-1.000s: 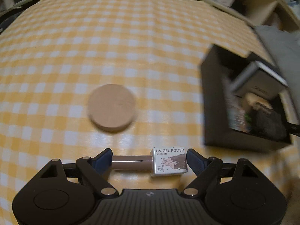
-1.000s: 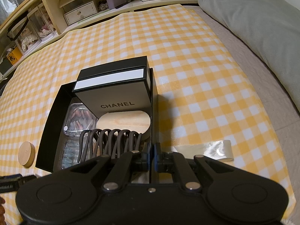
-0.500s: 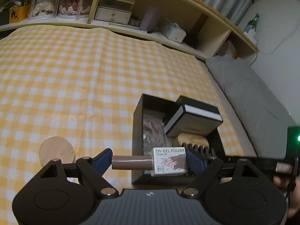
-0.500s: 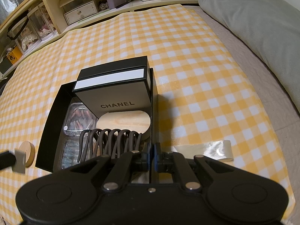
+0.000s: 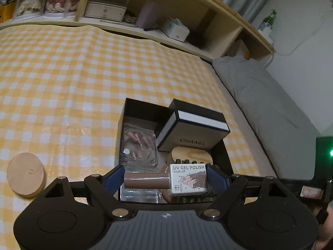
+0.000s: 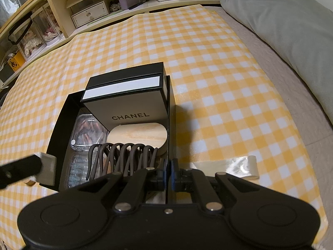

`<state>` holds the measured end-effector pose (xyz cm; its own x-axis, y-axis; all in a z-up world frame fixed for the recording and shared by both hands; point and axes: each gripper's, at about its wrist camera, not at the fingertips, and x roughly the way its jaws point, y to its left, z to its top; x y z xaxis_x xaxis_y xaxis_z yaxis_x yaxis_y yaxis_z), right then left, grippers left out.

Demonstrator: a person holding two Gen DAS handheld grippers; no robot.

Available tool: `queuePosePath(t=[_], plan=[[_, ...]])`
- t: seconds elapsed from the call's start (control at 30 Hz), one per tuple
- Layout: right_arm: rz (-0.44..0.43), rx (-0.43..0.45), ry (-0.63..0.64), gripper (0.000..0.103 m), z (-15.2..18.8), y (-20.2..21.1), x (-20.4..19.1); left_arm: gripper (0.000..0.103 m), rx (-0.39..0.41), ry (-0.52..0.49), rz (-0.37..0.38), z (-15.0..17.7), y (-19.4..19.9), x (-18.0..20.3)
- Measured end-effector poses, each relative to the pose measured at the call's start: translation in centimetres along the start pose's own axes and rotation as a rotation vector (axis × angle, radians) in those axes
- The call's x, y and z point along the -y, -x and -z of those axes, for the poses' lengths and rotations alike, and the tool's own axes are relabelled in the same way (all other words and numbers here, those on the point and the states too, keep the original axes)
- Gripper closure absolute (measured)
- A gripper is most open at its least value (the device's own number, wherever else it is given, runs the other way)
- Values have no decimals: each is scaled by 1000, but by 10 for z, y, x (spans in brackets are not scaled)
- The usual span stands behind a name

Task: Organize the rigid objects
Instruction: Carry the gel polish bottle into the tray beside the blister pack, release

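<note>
My left gripper (image 5: 165, 180) is shut on a brown UV gel polish bottle (image 5: 166, 180) held sideways, just above the near edge of the open black box (image 5: 133, 108). The box holds a Chanel box (image 5: 193, 129), clear cases of press-on nails (image 5: 138, 145), a wooden disc (image 5: 191, 154) and a dark hair claw (image 6: 122, 156). My right gripper (image 6: 170, 170) is shut on the right wall of the black box (image 6: 169, 125). The left gripper with the bottle shows at the left of the right wrist view (image 6: 27, 170).
A round wooden lid (image 5: 26, 175) lies on the yellow checked cloth (image 5: 62, 79) left of the box. A piece of clear tape (image 6: 243, 166) lies right of the box. A grey pillow (image 6: 287, 27) is on the right, shelves (image 5: 124, 10) behind.
My left gripper has carried the bottle from above the wooden lid rightward to the box's near edge. The right gripper has held still on the box wall.
</note>
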<state>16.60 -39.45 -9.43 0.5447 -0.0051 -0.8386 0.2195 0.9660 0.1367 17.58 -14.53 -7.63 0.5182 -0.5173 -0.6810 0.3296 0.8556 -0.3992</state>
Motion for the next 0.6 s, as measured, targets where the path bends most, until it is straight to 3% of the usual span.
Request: queuePosePath(t=[0.17, 0.6], plan=[[0, 0, 1, 98, 0, 0, 0, 17, 3, -48, -37, 3, -5, 0], [-3, 1, 0, 98, 0, 0, 0, 17, 26, -213, -46, 12, -16, 3]])
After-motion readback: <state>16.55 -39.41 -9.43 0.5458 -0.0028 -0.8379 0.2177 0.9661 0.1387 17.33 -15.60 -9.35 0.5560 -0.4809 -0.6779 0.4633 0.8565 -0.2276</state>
